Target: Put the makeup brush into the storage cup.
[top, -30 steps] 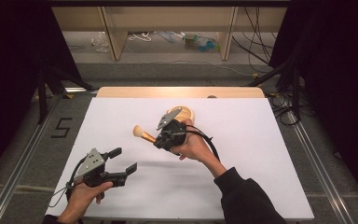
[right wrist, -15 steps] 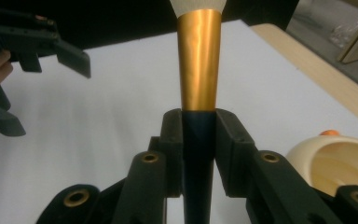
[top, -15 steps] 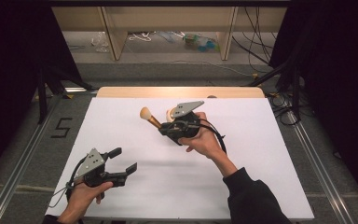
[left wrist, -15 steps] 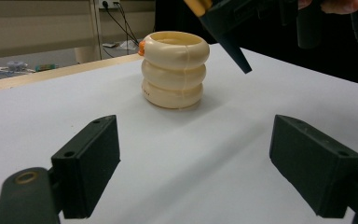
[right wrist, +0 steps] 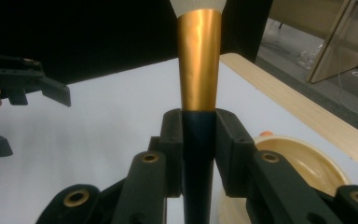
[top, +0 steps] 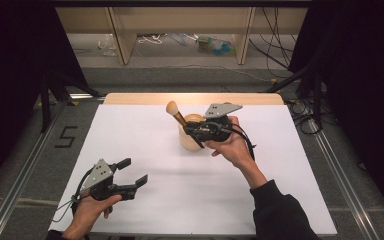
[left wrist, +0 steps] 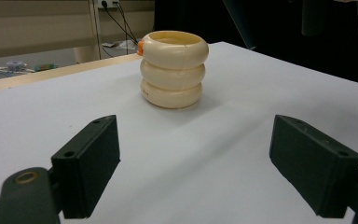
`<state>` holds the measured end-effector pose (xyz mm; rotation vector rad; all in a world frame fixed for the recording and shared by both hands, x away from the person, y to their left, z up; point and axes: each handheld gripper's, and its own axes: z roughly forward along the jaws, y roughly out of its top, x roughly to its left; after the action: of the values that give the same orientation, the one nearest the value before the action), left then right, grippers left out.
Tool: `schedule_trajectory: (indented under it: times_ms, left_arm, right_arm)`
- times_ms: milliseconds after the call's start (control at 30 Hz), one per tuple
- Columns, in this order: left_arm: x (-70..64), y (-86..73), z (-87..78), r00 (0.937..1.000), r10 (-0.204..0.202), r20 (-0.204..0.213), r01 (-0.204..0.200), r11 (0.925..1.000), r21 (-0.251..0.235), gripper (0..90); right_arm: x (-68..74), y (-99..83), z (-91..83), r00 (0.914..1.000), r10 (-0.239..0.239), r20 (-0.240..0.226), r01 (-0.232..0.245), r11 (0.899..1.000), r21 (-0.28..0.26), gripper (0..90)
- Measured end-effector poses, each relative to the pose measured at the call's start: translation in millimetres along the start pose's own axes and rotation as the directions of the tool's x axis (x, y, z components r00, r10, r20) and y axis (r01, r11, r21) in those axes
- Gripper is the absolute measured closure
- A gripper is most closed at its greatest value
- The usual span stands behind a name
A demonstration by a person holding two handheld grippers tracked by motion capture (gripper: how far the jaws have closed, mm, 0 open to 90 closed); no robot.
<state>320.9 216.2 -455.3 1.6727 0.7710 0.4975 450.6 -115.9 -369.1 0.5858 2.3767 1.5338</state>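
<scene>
A makeup brush (top: 176, 114) with a dark handle, gold ferrule (right wrist: 199, 60) and pale bristle head is clamped in my right gripper (top: 196, 131), which is shut on its handle. It is held tilted above a cream ribbed holder (top: 190, 141) made of stacked rings (left wrist: 173, 70), whose open mouth (right wrist: 303, 163) lies just below the jaws. My left gripper (top: 132, 172) rests near the table's front left, open, with nothing between its fingers (left wrist: 87, 163). It points toward the holder from a distance.
A white sheet (top: 130, 135) covers the table, with a wooden strip (top: 130, 98) along the far edge. Shelving legs and cables (top: 200, 42) lie on the floor beyond. A floor marking "5" (top: 66, 136) sits to the left.
My right gripper has carried the brush away from me and to the right, raising it to over the holder. The left gripper has stayed where it was.
</scene>
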Motion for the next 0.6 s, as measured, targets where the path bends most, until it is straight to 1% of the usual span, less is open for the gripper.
schedule_trajectory:
  times_ms: [33,67,100,167,200,233,267,300,333,400,433,467,500,533,600]
  left_arm:
    - [-0.5,0.0,0.0,1.0000,-0.008,-0.001,0.008,1.0000,-0.002,16.0]
    - [-0.4,0.1,0.2,1.0000,-0.006,0.004,0.006,1.0000,-0.008,16.0]
    - [-0.3,0.5,-0.2,1.0000,-0.003,-0.001,0.003,1.0000,-0.005,16.0]
    - [0.4,0.1,0.5,1.0000,-0.003,0.006,0.003,0.9999,-0.011,16.0]
    - [-0.1,0.2,-0.2,1.0000,-0.003,-0.005,0.003,1.0000,-0.001,15.9]
    - [-0.3,0.1,-0.1,1.0000,-0.005,-0.003,0.005,1.0000,-0.003,16.0]
    - [-0.4,0.0,0.2,1.0000,-0.005,0.002,0.005,1.0000,-0.008,15.9]
    - [-0.1,0.5,-0.4,1.0000,0.009,0.000,-0.009,0.9999,-0.004,15.9]
    - [-0.5,0.7,-0.7,1.0000,0.006,-0.001,-0.006,1.0000,-0.004,16.0]
    - [-0.2,1.0,-0.8,1.0000,0.007,-0.002,-0.007,0.9999,-0.007,16.0]
    - [0.1,0.8,-0.5,1.0000,0.008,-0.002,-0.008,0.9999,-0.007,16.0]
    - [-0.1,0.4,-0.4,1.0000,0.001,-0.002,-0.001,1.0000,-0.005,16.0]
    - [-0.3,0.1,-0.3,1.0000,-0.003,-0.002,0.003,1.0000,-0.004,16.0]
    - [0.2,0.4,-0.4,1.0000,0.009,0.000,-0.009,1.0000,-0.004,16.0]
    - [0.1,0.6,-0.2,1.0000,0.006,-0.001,-0.006,1.0000,-0.006,16.0]
  right_arm:
    - [-1.8,0.2,-1.0,1.0000,-0.008,0.004,0.008,1.000,-0.005,74.7]
    - [-1.9,0.2,-2.0,1.0000,0.008,0.000,-0.008,1.000,0.000,74.7]
    - [-2.4,0.0,-1.7,0.9999,0.010,0.004,-0.010,1.000,-0.013,74.7]
    - [-4.4,0.3,-1.7,0.9999,0.006,0.008,-0.006,1.000,-0.017,74.7]
    - [-5.0,0.1,-1.5,0.9999,0.008,0.009,-0.008,1.000,-0.018,74.7]
    - [-5.5,-0.1,-1.4,0.9999,0.011,0.011,-0.011,1.000,-0.020,74.7]
    - [-6.6,-0.2,-0.6,0.9998,0.002,0.021,-0.001,0.999,-0.038,74.7]
    - [-6.6,-0.2,-0.8,0.9997,0.012,0.020,-0.011,0.999,-0.037,74.7]
    - [-7.4,0.2,-1.5,0.9997,0.016,0.020,-0.016,0.999,-0.036,74.7]
    - [-9.9,0.6,-0.9,0.9997,0.015,0.022,-0.013,0.998,-0.054,74.7]
    - [-10.8,0.8,-1.2,0.9994,0.020,0.027,-0.018,0.998,-0.052,74.7]
    - [-12.2,0.6,-1.3,0.9988,0.028,0.039,-0.026,0.998,-0.061,74.7]
    - [-12.2,0.6,-1.3,0.9988,0.028,0.039,-0.026,0.998,-0.061,74.7]
    - [-13.7,0.5,-1.6,0.9988,0.023,0.043,-0.020,0.998,-0.066,74.7]
    - [-15.7,0.3,-1.8,0.9983,0.035,0.047,-0.031,0.997,-0.077,74.7]
